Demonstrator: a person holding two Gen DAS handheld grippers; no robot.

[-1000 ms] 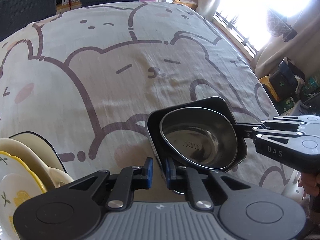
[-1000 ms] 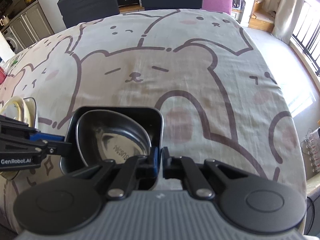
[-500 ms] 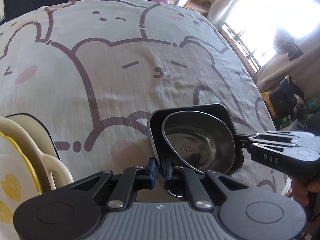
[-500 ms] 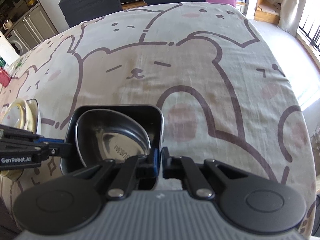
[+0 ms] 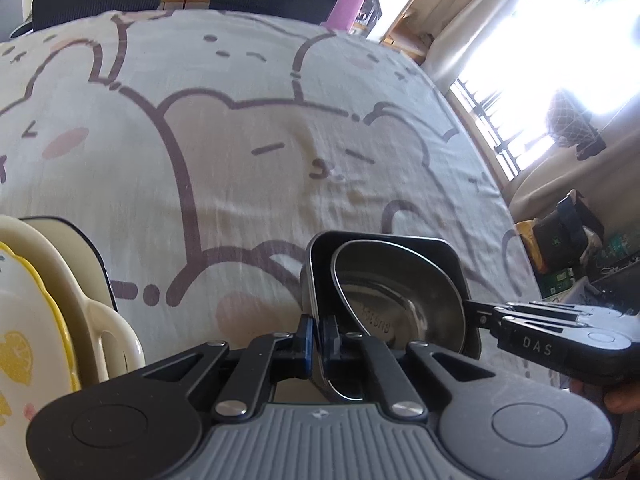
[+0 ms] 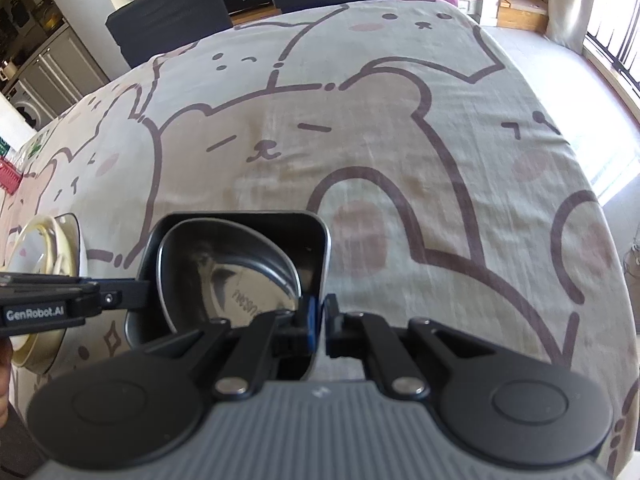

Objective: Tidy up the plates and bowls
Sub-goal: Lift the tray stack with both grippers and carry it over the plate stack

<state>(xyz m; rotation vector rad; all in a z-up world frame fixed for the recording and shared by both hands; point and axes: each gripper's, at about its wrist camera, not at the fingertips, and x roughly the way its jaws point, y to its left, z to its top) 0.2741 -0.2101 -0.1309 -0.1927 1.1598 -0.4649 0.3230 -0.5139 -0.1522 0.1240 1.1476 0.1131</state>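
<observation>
A: How far along is the tidying?

B: Partly, I'd judge. A steel bowl [image 5: 400, 296] already sits nested inside a dark square dish [image 5: 448, 256], which lies on the bear-print cloth [image 5: 240, 160]. The left gripper [image 5: 318, 334] is clamped on the dish's near-left wall and the right gripper [image 6: 320, 320] on the opposite wall, both pinched tight on the thin rim. The left jaws have just been closing, with that rim between them

A: And what's left?

B: Probably carrying this pair over to the stack [image 5: 44, 312] just to the left, which stands apart from the dish

A: Counts?

B: One steel bowl, one dark dish. In the stack I make out a plate with yellow lemons, a cream dish with a handle and a dark-rimmed piece behind, so three at least; more may be hidden
</observation>
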